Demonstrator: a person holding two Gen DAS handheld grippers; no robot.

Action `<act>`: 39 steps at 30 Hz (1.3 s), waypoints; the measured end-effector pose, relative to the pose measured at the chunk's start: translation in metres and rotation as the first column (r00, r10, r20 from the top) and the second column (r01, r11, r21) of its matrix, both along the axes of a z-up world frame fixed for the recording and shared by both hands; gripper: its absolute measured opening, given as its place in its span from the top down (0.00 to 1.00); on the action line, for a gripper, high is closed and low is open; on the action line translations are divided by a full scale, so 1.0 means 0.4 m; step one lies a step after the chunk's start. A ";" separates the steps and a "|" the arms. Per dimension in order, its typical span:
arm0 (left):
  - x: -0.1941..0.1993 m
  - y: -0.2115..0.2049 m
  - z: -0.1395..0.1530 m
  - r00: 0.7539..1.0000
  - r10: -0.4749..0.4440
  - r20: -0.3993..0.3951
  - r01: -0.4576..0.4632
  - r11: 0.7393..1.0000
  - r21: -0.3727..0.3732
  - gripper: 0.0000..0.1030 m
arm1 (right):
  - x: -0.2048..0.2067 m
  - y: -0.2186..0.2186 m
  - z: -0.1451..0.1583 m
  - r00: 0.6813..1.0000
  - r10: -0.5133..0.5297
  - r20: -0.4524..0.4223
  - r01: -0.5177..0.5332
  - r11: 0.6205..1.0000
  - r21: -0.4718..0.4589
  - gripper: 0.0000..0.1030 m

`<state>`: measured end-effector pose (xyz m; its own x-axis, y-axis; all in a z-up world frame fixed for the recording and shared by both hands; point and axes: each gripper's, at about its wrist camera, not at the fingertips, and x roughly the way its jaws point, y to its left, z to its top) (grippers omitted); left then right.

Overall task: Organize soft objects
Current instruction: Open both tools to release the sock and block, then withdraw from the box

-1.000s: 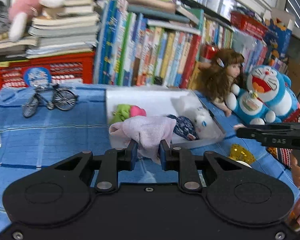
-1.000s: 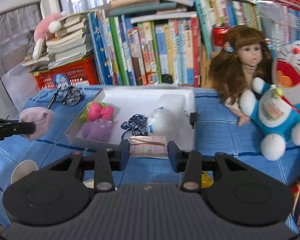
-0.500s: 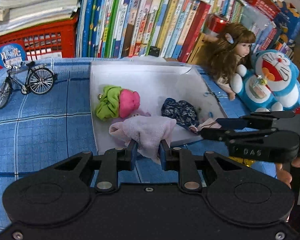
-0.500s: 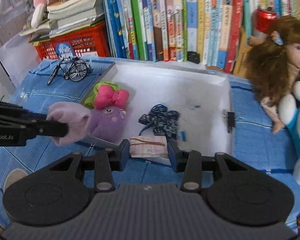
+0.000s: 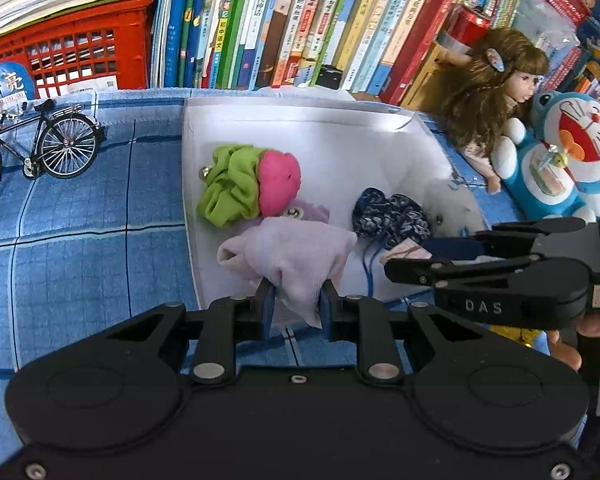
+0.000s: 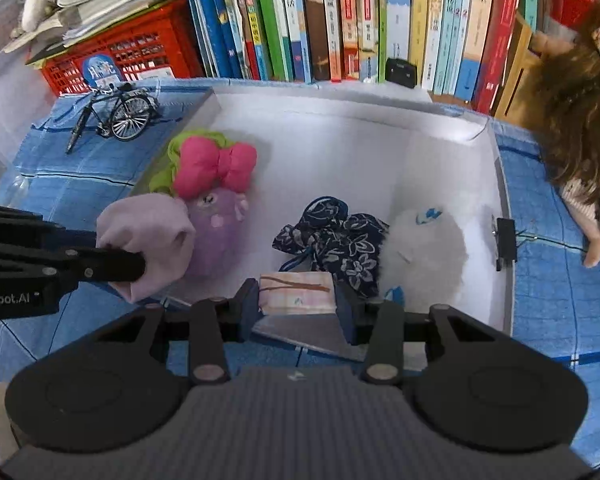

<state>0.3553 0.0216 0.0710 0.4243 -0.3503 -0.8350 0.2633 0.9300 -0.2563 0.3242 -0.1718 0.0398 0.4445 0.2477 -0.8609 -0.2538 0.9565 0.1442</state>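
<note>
- Left tongs: closed onto a pale pink cloth, which bunches up above the blue pads; cloth hangs over the near-left edge of the white box.
- Right tongs: clamped on a small pink checked pouch, held at the box's near wall.
- Right tongs also show in the left view, side-on, reaching in from the right over the box's near-right corner.
- In the box: purple plush with pink bow just beside the pink cloth, green scrunchie behind it, navy floral pouch mid-box, white fluffy toy touching the pouch on the right.
- Box sits on a blue checked tabletop.
- Further out: model bicycle left of the box, doll and blue cat plush right, row of books and red crate behind.
</note>
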 end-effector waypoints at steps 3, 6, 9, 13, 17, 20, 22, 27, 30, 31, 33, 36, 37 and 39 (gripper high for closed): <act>0.023 -0.001 -0.024 1.000 0.020 -0.012 -0.020 1.000 0.013 0.79 | 0.011 0.005 -0.009 1.000 -0.004 -0.001 0.004 1.000 -0.008 0.55; 0.041 -0.002 -0.046 0.999 0.041 -0.017 -0.041 0.999 0.025 0.79 | 0.024 0.008 -0.013 1.000 -0.020 0.014 0.020 1.000 -0.022 0.55; 0.044 -0.002 -0.051 0.999 0.045 -0.010 -0.045 0.999 0.025 0.78 | 0.041 -0.001 -0.018 0.997 -0.068 0.026 0.069 0.996 -0.049 0.54; 0.033 -0.007 -0.042 1.000 0.029 0.007 -0.029 0.999 0.030 0.73 | 0.044 -0.014 -0.017 0.996 -0.084 0.023 0.084 0.996 -0.021 0.49; 0.008 -0.012 -0.023 0.999 0.029 0.040 -0.031 0.998 0.050 0.63 | 0.028 -0.013 -0.007 0.996 -0.085 0.040 0.085 0.996 -0.007 0.36; -0.019 -0.012 0.000 0.998 0.026 0.063 -0.030 0.998 0.058 0.58 | 0.010 -0.018 0.009 0.995 -0.089 0.053 0.089 0.996 0.013 0.35; -0.041 -0.013 0.022 0.996 0.025 0.085 -0.030 0.998 0.061 0.55 | -0.007 -0.022 0.026 0.994 -0.088 0.068 0.087 0.996 0.023 0.34; -0.112 -0.019 0.090 0.988 0.019 0.154 -0.029 0.998 0.062 0.48 | -0.069 -0.033 0.087 0.989 -0.083 0.124 0.078 0.996 0.047 0.32; -0.160 -0.027 0.127 0.981 0.006 0.196 -0.019 0.998 0.066 0.47 | -0.117 -0.039 0.131 0.983 -0.075 0.168 0.066 0.996 0.060 0.31; -0.176 -0.030 0.138 0.978 0.008 0.208 -0.022 0.998 0.065 0.47 | -0.134 -0.041 0.144 0.981 -0.073 0.181 0.062 0.996 0.066 0.31; -0.211 -0.036 0.160 0.974 0.009 0.228 -0.023 0.998 0.060 0.46 | -0.166 -0.043 0.168 0.976 -0.069 0.207 0.055 0.996 0.072 0.30; -0.273 -0.048 0.186 0.960 -0.006 0.280 -0.015 0.997 0.075 0.43 | -0.232 -0.044 0.202 0.963 -0.052 0.266 0.035 0.997 0.069 0.27; -0.300 -0.054 0.195 0.952 -0.013 0.305 -0.014 0.996 0.087 0.42 | -0.256 -0.044 0.213 0.956 -0.043 0.290 0.025 0.998 0.066 0.26; -0.347 -0.063 0.208 0.940 -0.022 0.341 -0.014 0.995 0.101 0.41 | -0.301 -0.050 0.229 0.944 -0.032 0.327 0.011 0.998 0.065 0.25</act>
